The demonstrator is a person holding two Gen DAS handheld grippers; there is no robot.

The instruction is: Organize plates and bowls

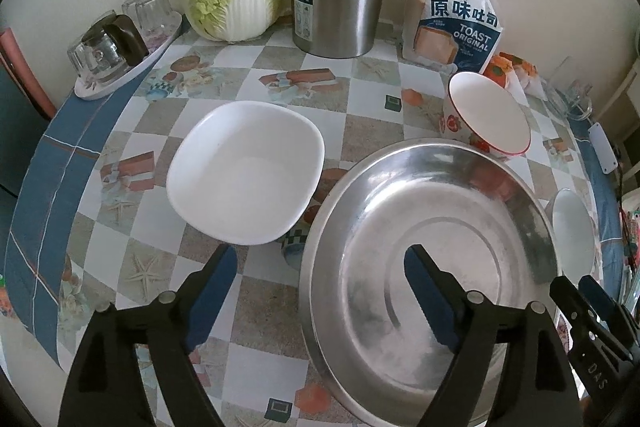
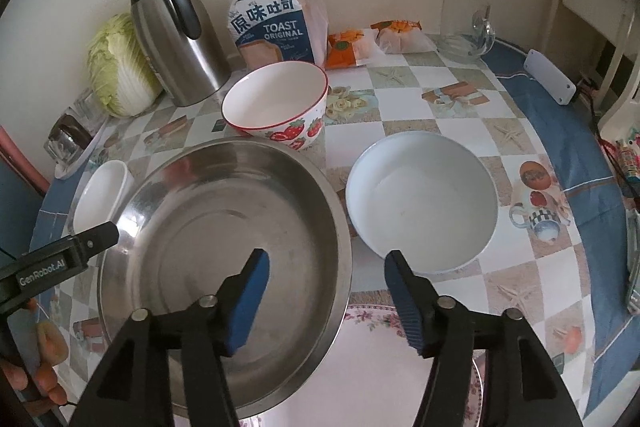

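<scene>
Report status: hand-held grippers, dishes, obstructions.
Both hand-held grippers, left and right, open, empty. Steel basin on floral plate; three bowls loose around it. Nothing blocking.

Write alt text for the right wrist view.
The open right gripper hangs over the rim of a large steel basin on a patterned table, holding nothing. A white round bowl sits right of the basin, a strawberry bowl behind it.
</scene>
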